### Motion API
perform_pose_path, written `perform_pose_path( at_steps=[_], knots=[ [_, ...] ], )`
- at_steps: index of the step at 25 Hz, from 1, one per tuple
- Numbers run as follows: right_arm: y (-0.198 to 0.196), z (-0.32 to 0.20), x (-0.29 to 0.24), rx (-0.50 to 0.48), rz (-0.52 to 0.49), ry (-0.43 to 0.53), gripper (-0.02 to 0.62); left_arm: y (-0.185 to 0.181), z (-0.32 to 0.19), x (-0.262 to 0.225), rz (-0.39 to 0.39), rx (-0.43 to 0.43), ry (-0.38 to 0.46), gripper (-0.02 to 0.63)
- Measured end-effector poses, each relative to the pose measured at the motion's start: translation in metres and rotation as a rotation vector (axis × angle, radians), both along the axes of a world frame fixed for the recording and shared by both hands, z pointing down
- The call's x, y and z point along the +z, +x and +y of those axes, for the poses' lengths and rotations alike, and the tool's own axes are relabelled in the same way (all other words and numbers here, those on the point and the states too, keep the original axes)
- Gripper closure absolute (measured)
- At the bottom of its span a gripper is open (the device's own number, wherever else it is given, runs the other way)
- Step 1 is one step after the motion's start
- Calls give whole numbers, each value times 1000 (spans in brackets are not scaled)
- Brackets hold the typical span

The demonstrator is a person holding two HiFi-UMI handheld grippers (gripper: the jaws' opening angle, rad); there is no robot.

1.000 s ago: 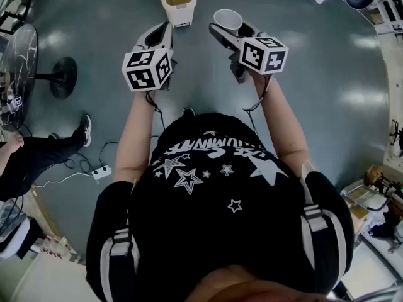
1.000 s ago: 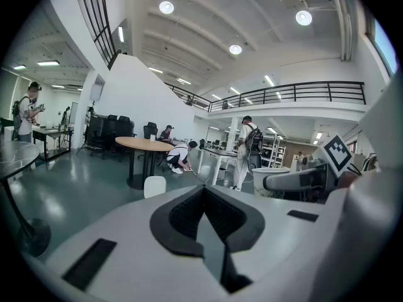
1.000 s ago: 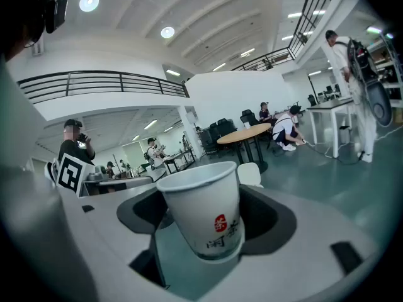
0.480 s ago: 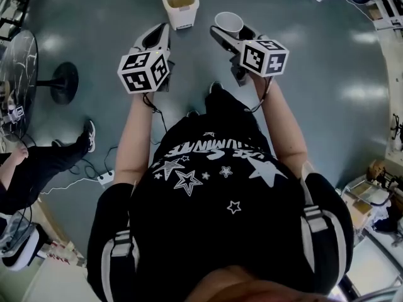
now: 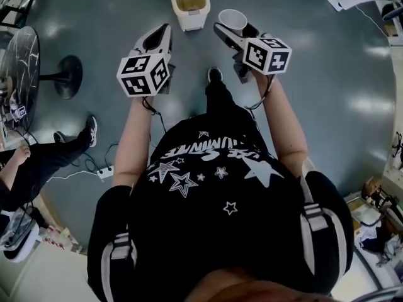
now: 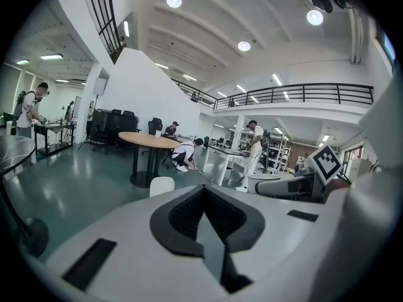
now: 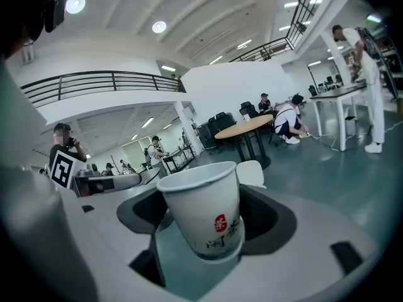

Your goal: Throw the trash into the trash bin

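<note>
While clamped, paper cup [image 7: 204, 209]: white, red mark and dark print on side, gripped at its base, above the floor.
Right hand-held gripper [image 5: 234, 31]: jaws pinching the paper cup.
Left hand-held gripper [image 5: 165, 29]: jaws together, nothing between.
Trash bin [image 5: 192, 19]: cream, open-topped, on floor just ahead of both hand-held grippers.
Floor [image 5: 327, 74]: glossy grey-green, light glare.
Room: open hall, railed mezzanine.
Hidden: trash bin's far edge cut off; paper cup's inside unreadable.

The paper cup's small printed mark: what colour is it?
Red, on the white paper cup; the right gripper view shows it best.
</note>
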State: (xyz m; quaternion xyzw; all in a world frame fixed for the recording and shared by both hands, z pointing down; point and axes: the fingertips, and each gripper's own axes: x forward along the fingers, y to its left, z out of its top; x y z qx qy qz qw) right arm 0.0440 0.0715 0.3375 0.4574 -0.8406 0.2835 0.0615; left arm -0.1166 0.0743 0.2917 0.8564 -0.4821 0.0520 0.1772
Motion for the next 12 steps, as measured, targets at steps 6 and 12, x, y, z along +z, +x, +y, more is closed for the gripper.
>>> perform_pose_path(
  at_steps=[6,12],
  knots=[
    [19,-48,15,-53,-8,-33,239,27,-47,5,-29,-31,-21,597],
    [47,-101,28,-88,-1,-63,239,54,-100,4,-46,-50,-23,597]
  ],
)
